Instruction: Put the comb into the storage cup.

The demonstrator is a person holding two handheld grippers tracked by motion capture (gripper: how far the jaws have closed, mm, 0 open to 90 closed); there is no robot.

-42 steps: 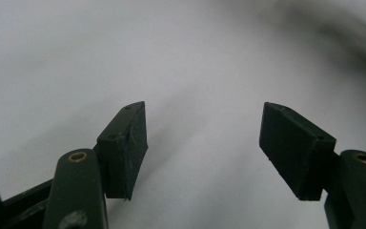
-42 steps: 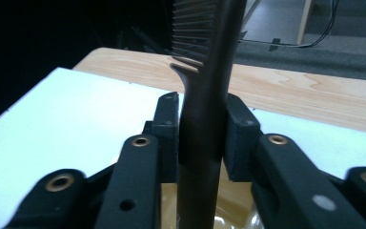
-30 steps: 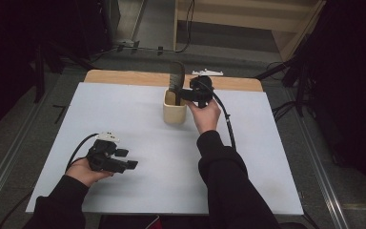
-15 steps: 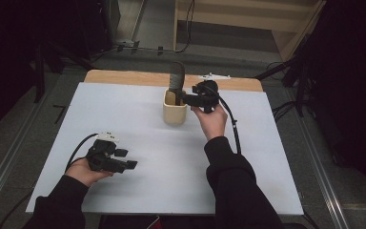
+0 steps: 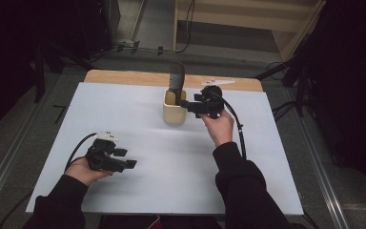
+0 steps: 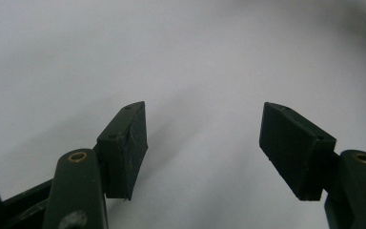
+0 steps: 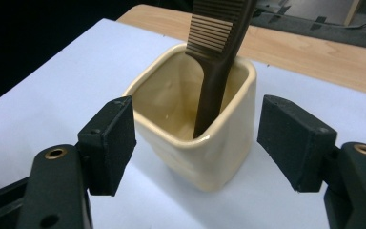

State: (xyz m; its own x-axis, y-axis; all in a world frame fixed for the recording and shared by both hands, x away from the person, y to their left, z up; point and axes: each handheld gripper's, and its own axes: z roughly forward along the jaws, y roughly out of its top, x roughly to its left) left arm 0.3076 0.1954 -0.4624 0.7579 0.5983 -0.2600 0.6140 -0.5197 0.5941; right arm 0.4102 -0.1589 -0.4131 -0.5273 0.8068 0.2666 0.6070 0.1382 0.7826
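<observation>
Comb [image 7: 217,57] stands handle-down in the cream cup [image 7: 195,143] near the table's [image 5: 138,114] far edge. Right gripper [image 7: 195,143] just beside the cup, jaws wide, empty — release looks done; next, back away without clipping the cup. Left gripper [image 6: 205,143] open, empty, near the front-left corner.

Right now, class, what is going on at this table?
A person holds a gripper in each hand. The right gripper is beside a cream cup with a dark comb standing in it; its fingers are open and clear of the cup. The left gripper is open over the bare white table.
</observation>
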